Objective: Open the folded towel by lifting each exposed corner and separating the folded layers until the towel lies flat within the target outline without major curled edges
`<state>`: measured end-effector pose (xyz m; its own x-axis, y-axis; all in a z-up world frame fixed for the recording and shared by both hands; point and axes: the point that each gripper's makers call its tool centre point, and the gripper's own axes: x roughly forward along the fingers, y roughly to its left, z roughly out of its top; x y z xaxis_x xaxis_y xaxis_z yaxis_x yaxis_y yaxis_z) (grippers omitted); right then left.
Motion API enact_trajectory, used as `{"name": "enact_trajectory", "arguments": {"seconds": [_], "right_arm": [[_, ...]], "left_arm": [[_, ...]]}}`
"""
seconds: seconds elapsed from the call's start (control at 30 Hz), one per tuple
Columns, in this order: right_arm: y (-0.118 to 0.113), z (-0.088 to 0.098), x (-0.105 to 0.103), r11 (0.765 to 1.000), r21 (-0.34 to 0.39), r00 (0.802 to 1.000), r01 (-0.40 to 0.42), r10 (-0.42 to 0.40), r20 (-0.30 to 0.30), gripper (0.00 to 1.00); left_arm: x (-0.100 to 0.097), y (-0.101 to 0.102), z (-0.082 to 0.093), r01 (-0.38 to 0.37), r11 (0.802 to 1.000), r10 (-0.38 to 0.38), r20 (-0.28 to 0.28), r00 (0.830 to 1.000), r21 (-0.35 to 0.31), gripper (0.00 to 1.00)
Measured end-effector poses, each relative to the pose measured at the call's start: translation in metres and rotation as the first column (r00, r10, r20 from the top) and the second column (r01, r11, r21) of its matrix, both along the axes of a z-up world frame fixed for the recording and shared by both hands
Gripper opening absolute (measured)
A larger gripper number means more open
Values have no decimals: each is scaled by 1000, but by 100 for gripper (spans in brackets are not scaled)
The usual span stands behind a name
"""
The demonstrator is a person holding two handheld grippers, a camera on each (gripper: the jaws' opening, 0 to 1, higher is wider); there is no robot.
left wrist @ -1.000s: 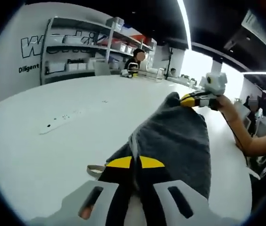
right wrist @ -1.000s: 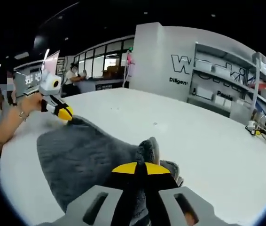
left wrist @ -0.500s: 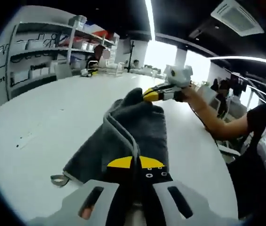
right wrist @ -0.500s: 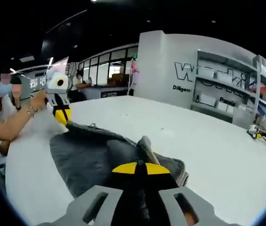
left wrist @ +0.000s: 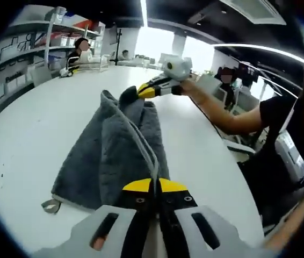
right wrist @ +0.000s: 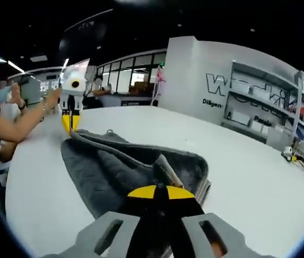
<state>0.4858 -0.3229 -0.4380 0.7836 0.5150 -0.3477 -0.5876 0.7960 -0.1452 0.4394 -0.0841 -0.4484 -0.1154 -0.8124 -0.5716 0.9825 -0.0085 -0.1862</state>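
Sagging in soft grey folds above the white table (left wrist: 28, 145), the towel (left wrist: 114, 156) is hanging stretched between the left gripper (left wrist: 153, 185) and right gripper (right wrist: 160, 192), both jaw pairs pinching its corners.

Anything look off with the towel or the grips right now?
Nothing looks damaged or spilled. The grey towel is still doubled over rather than flat, held up off the white table between the left gripper and right gripper, each shut on an edge. A small hanging loop sticks out at one corner; that is normal.
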Motion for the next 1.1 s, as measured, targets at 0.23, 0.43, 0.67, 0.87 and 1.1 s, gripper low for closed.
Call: {"name": "enact_trajectory", "arguments": {"seconds": [0.23, 0.43, 0.67, 0.87, 1.1], "right_arm": [[-8, -4, 14, 995, -93, 999, 43, -41, 28, 5], [-16, -11, 33, 987, -144, 998, 69, -69, 3, 19], [-35, -5, 58, 982, -157, 994, 103, -105, 0, 28], [-33, -10, 70, 989, -144, 996, 39, -51, -78, 28], [-26, -23, 80, 996, -89, 986, -11, -5, -168, 28]], "left_arm": [[-2, 2, -6, 12, 1000, -12, -14, 1000, 22, 3], [2, 2, -8, -1, 1000, 1, -27, 1000, 16, 3], [1, 2, -13, 6, 1000, -5, -37, 999, 30, 3], [-1, 2, -15, 11, 999, -9, -46, 999, 36, 3], [-2, 3, -16, 15, 999, -14, -47, 999, 39, 3]]}}
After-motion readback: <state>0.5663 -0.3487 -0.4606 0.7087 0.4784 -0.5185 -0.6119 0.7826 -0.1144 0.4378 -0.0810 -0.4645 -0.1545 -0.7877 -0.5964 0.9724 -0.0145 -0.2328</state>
